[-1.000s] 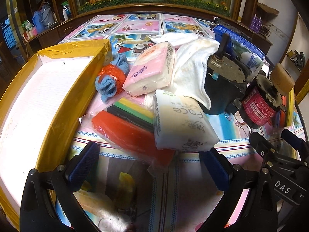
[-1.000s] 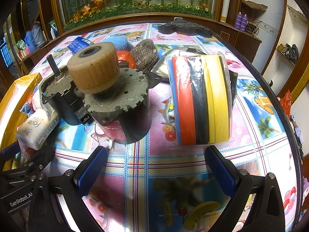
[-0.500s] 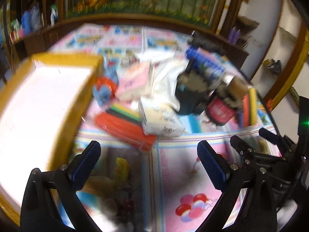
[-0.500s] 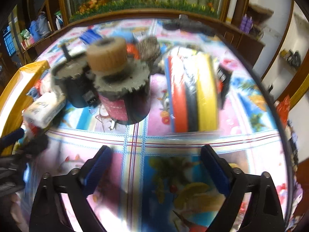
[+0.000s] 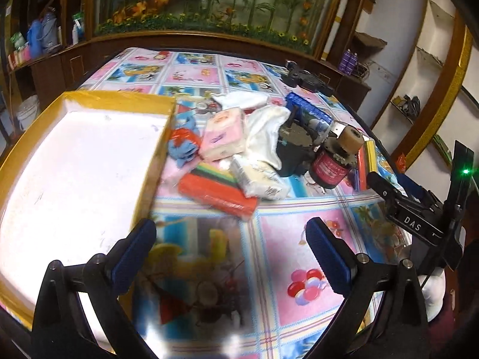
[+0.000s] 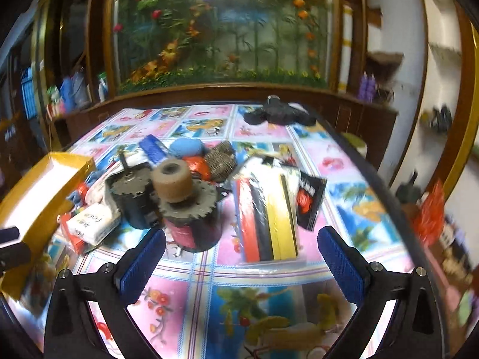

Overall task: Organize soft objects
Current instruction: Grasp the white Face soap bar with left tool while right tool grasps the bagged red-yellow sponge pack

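Observation:
A heap of soft things lies mid-table: a white tissue pack [image 5: 259, 179], a pink tissue pack [image 5: 223, 134], a white towel [image 5: 266, 128], a blue and orange cloth [image 5: 184, 143] and a bagged stack of coloured sponges [image 5: 217, 193]. A second sponge pack [image 6: 268, 218] lies to the right. My left gripper [image 5: 230, 254] is open and empty, held above the table short of the heap. My right gripper [image 6: 241, 264] is open and empty, short of the second sponge pack.
A yellow-rimmed white tray [image 5: 74, 164] lies at the left. Two hard motors [image 6: 191, 209] stand between the heaps. A blue box [image 5: 308, 110], a grey scrubber [image 6: 221, 160] and a black device [image 6: 278, 113] lie farther back. The right gripper shows at the left wrist view's right edge [image 5: 404, 206].
Both grippers have pulled back and risen from the objects, so the heap and the sponge pack look smaller and farther off. Nothing on the table has moved.

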The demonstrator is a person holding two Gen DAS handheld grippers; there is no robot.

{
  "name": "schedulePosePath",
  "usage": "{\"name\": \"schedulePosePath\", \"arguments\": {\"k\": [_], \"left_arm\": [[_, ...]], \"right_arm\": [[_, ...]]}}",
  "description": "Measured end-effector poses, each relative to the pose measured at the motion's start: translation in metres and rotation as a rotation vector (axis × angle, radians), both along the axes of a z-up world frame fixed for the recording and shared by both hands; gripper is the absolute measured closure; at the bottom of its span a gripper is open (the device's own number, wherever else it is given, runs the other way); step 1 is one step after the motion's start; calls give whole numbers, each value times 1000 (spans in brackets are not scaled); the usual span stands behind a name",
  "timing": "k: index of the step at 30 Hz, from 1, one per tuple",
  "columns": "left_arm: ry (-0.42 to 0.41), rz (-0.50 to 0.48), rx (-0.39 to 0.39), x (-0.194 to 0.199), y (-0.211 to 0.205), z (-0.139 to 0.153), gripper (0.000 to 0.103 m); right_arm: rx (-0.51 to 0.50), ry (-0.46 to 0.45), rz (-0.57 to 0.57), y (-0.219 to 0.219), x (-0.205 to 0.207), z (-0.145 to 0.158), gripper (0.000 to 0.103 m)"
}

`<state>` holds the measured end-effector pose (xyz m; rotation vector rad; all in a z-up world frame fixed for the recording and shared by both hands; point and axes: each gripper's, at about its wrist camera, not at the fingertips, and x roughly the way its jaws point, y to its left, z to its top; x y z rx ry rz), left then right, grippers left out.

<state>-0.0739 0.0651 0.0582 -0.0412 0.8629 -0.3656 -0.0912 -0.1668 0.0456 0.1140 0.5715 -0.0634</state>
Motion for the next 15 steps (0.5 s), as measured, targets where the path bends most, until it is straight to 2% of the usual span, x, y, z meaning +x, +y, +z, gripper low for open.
{"name": "schedulePosePath", "arguments": {"k": [2, 4, 7, 9, 10, 11, 12, 15], "left_arm": [[-17, -37, 18, 6, -16, 5, 3], [-25, -73, 46, 16, -36, 8, 9], [10, -99, 81, 36, -62, 2, 11], [52, -92, 148, 51, -75, -11, 11], [67, -74, 179, 57, -78, -19, 16], [86, -70, 193, 61, -78, -26, 27], [112, -70, 206, 64, -76, -33, 56], [101, -67, 141, 54, -56, -27, 56]], "right_arm": [[27, -11, 5, -6, -2, 3, 2], [34, -12, 4, -10, 0, 6, 1], [60, -11, -4, -16, 1, 6, 1], [90, -2, -11, -20, 1, 4, 1], [102, 4, -15, -21, 3, 2, 1], [117, 7, -20, -23, 3, 1, 1], [129, 8, -25, -26, 2, 1, 1], [149, 5, -30, -29, 2, 1, 1]]}}
